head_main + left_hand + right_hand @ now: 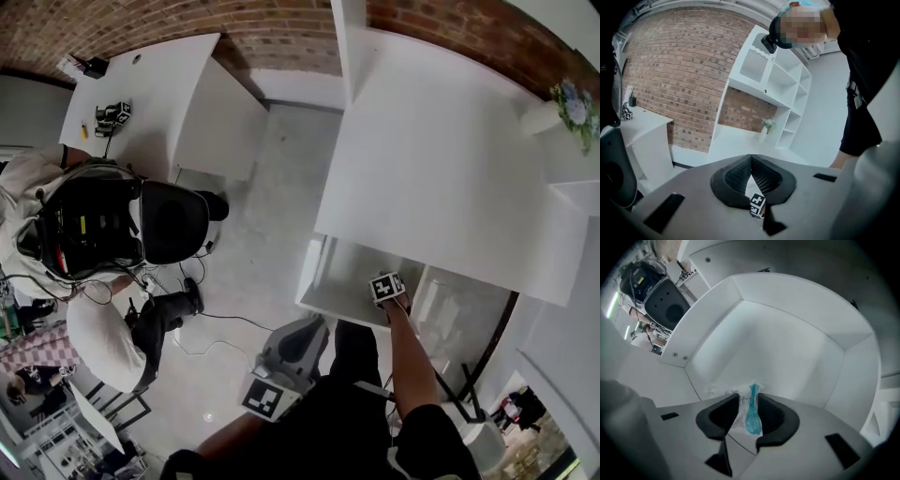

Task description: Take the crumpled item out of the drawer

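There are 2 claws: the left claw (751, 161) and the right claw (749, 401). Each claw has 1 cube with square marks, so that makes 2 cubes, the left cube (264, 397) and the right cube (386, 286), low in the middle of the head view. There is 1 open drawer (337, 291), and 1 crumpled thing (751, 414) in it, white and blue-green. There are 2 white counters: a small counter (141, 89) at the upper left and a big counter (450, 169) at the right. There is 1 vase of flowers (544, 117) at the upper right, and 1 black chair (176, 223) at the left.
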`<state>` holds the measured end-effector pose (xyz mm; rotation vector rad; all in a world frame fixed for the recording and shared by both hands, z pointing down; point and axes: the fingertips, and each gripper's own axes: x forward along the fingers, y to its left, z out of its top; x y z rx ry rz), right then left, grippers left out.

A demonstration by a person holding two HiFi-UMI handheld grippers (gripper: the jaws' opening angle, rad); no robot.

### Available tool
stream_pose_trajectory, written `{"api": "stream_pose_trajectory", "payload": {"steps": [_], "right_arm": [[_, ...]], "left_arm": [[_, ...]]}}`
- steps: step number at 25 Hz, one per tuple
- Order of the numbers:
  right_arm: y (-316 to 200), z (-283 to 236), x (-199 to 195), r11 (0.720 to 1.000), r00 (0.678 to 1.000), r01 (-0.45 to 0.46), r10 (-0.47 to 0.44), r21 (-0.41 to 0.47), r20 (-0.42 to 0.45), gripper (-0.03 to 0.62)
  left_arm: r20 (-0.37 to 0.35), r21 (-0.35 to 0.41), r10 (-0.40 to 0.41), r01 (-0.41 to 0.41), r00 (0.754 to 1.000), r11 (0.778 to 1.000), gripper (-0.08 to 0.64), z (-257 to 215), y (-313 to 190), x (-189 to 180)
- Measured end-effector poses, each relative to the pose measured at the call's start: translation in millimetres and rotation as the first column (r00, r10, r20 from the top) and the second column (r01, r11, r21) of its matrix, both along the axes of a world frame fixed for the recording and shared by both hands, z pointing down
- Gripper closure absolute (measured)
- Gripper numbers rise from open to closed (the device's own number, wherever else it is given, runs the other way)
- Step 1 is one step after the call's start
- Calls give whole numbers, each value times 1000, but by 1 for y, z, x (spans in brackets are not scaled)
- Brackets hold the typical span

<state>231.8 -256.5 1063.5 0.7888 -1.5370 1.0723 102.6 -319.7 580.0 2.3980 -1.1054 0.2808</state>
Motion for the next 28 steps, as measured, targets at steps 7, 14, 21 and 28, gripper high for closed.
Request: {"api": "stream_pose_trajectory", "payload": {"steps": [7,14,21,28], "right_arm": [[-10,-10,-7,998,1000,23,-23,55,8,557],[-22,-67,-3,983,1000,7,-4,185,-20,565],[-23,-172,-12,915,997,-47,69,400,-40,566],[23,-322,-37,725,973,-211,221,655,68,566]], "left_arm": [[-12,23,-16,17,1000,1000,535,-2,7,-13],[-65,81,-2,8,998,997,535,-35,29,-30],[-113,167,55,-36,992,985,535,-74,70,-66],[-136,236,128,-94,982,967,535,-95,126,-115]]}}
